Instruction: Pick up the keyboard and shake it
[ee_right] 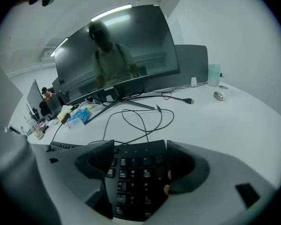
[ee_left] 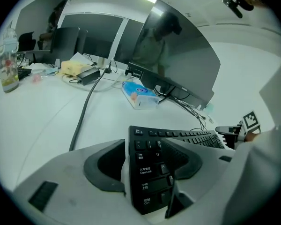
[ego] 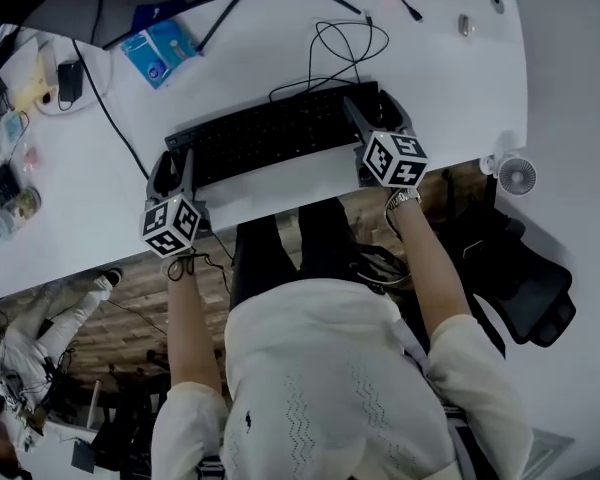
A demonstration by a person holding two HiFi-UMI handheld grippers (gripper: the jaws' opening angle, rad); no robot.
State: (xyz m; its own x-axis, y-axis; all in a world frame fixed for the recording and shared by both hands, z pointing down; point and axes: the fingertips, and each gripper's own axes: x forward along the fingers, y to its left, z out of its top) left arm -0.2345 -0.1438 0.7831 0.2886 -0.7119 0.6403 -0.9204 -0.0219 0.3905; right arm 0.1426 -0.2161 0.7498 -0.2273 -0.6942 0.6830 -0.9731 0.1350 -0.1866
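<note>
A black keyboard (ego: 270,133) lies slantwise over the white desk (ego: 460,98), close to its front edge. My left gripper (ego: 172,168) is shut on the keyboard's left end. In the left gripper view its jaws (ee_left: 147,165) clamp the Tab-to-Ctrl key column (ee_left: 150,172), and the rest of the keyboard (ee_left: 187,137) runs off to the right. My right gripper (ego: 378,113) is shut on the right end. In the right gripper view its pads (ee_right: 143,165) hold the number-pad section (ee_right: 133,172). I cannot tell whether the keyboard is off the desk.
A looped black cable (ego: 345,43) lies behind the keyboard. A blue tissue pack (ego: 160,50) sits by the monitor stand (ego: 240,3). The curved monitor (ee_right: 117,55) fills the back. A small fan (ego: 517,175) clips to the desk's right edge, above an office chair (ego: 520,288). Bottles (ego: 10,213) stand far left.
</note>
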